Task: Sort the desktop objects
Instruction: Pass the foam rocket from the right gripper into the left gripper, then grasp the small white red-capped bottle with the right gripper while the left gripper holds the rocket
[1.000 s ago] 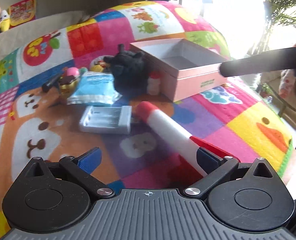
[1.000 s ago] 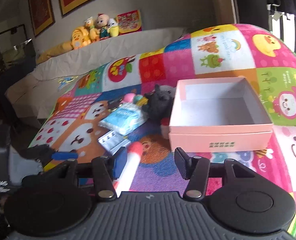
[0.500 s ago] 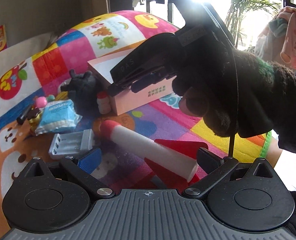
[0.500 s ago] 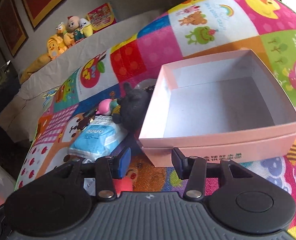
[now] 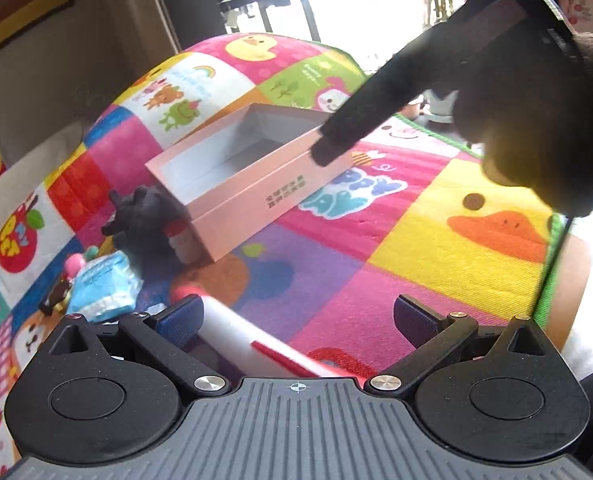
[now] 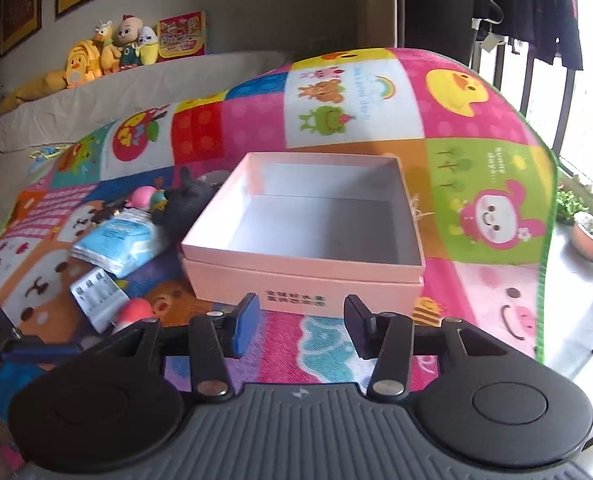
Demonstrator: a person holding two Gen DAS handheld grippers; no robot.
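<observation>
Though printed, the pink box [image 6: 302, 286] label stays unreadable.

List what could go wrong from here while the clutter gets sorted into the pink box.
1. The pink box is light cardboard, and the right gripper hovers at its front wall with open jaws; a nudge could push it onto the black plush toy.
2. The white rocket toy lies beside one finger of the open left gripper, off-centre, so closing may roll it away.
</observation>
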